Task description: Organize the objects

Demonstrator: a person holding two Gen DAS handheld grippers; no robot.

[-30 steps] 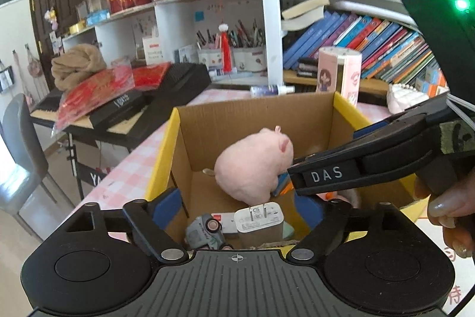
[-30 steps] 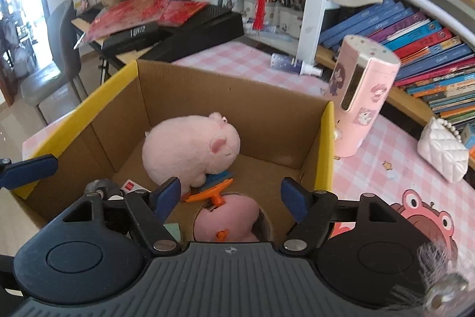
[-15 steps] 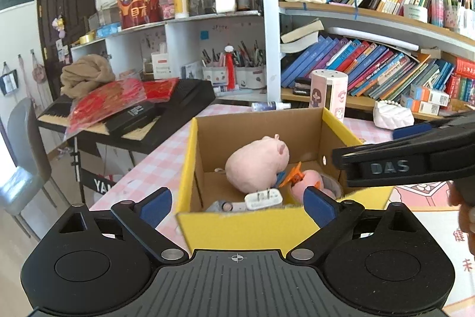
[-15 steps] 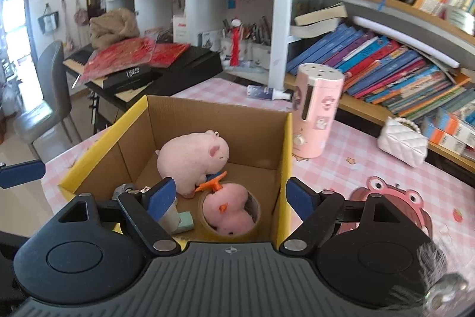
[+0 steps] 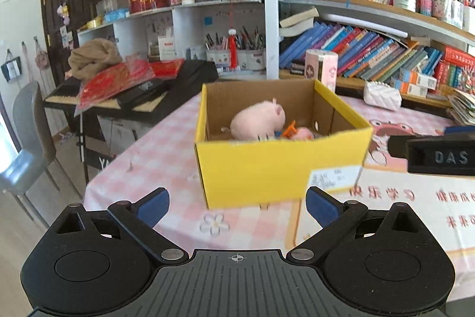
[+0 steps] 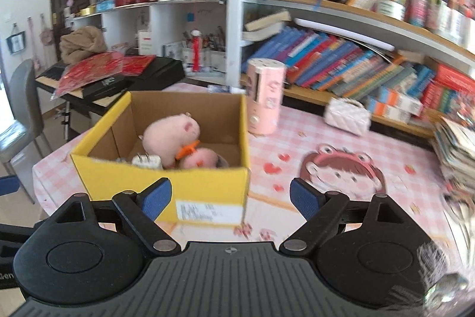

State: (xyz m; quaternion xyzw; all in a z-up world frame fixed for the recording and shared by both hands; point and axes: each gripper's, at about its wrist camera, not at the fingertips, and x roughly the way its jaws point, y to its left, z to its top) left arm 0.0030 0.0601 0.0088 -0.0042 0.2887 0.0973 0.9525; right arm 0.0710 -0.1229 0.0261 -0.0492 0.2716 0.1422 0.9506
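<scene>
Daylight is washing over a white bookshelf (image 5: 371,28) crowded with leaning books, standing behind the counter (image 5: 166,150) in its pink checked cloth. A dark door (image 5: 71,5) is closing off the far wall, and a grey chair (image 5: 26,144) is sitting on the pale floor (image 5: 17,230).

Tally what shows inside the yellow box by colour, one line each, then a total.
In the yellow box, right wrist view:
Pink: 2, the plush pig and a smaller pink toy
Orange: 1, a clip
White: 1, a plug adapter
Total: 4 showing; the box wall may hide more.
</scene>
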